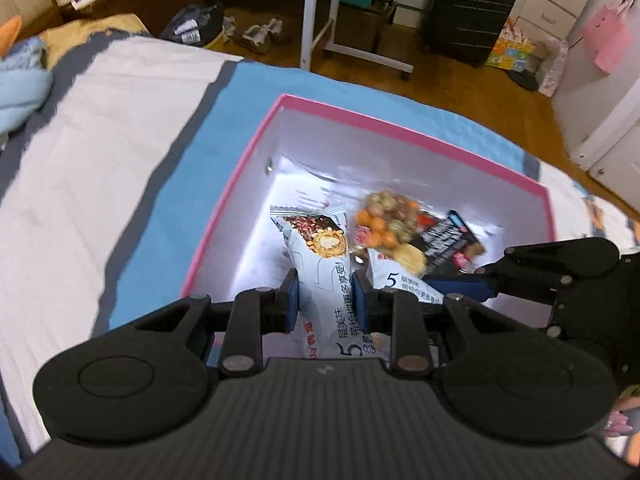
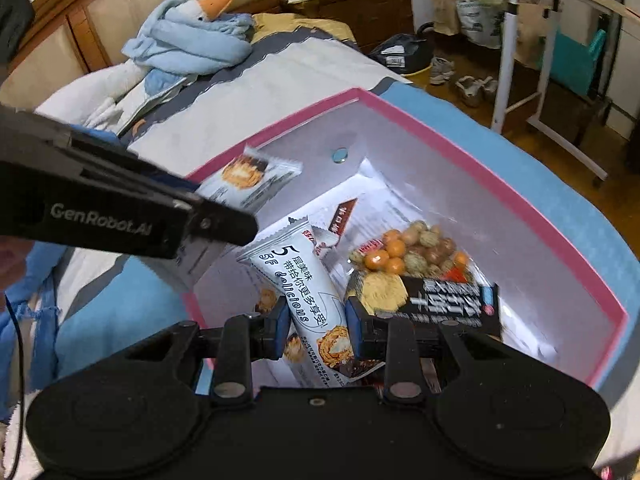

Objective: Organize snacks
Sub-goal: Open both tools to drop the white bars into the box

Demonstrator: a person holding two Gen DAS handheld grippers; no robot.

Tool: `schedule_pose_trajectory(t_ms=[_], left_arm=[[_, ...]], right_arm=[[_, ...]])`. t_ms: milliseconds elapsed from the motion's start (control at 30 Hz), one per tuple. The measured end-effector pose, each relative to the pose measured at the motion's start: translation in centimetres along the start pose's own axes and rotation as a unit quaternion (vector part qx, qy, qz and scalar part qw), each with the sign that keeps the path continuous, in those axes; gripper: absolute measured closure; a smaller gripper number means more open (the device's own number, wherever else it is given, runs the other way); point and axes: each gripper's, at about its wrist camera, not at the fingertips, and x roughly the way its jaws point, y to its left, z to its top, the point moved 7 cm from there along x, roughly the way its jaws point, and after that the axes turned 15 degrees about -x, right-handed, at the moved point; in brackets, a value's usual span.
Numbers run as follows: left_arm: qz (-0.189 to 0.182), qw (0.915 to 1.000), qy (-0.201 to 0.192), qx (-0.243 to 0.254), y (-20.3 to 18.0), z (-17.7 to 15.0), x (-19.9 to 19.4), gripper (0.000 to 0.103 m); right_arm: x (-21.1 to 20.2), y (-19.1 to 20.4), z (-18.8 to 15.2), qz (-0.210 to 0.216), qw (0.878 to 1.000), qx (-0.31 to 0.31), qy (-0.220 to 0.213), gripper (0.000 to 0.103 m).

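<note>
Left wrist view shows the left gripper (image 1: 325,295) held over the near edge of a pink-rimmed box (image 1: 400,124) and tilted down into it, with its two blue-padded fingers (image 1: 291,294) pinching a white wafer packet (image 1: 320,256) by the middle. The packet stands steeply, its far end with the wafer picture pointing deeper into the box. Right wrist view shows the right gripper (image 2: 316,322) in a similar pose over the same box, and its fingers (image 2: 356,326) clamp a second white packet (image 2: 304,292) of the same kind, which lies slanted between them. The body of the left gripper crosses this view from the left side, above the box wall, with its packet (image 2: 248,178) sticking out past it. The two tools are close together, so the room between them is small. Inside the box, on the white floor, rest a clear bag of mixed nuts (image 2: 408,252) and a black snack pack (image 2: 452,298), just beside each other near the right gripper's fingers. The far half of the floor is more open. The box sits on a blue cloth (image 1: 224,128) laid on the bed. Farther on the bed lies a goose plush toy (image 2: 192,36) in a light blue wrap, and on the wooden floor beyond stand a black suitcase (image 1: 468,4) and a pair of shoes (image 1: 260,34).
</note>
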Motion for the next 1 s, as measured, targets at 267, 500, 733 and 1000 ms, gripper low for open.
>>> schedule_pose_trajectory(t_ms=[267, 500, 733, 1000], left_arm=[[0.059, 0.9975, -0.007, 0.037, 0.4, 0.3, 3.6, 0.076], [0.056, 0.9982, 0.007, 0.021, 0.7, -0.5, 3.8, 0.056], [0.035, 0.997, -0.03, 0.063, -1.7, -0.9, -1.1, 0.047], [-0.017, 0.9871, -0.043, 0.154, -6.6, -3.8, -6.6, 0.026]], right_arm=[[3.0, 0.2, 0.3, 0.005, 1.0, 0.007, 0.023, 0.066], [1.1, 0.6, 0.4, -0.022, 0.999, -0.023, -0.012, 0.049], [-4.9, 0.8, -1.6, -0.036, 0.997, -0.048, -0.048, 0.049], [-15.0, -1.5, -8.7, -0.097, 0.986, -0.022, -0.132, 0.034]])
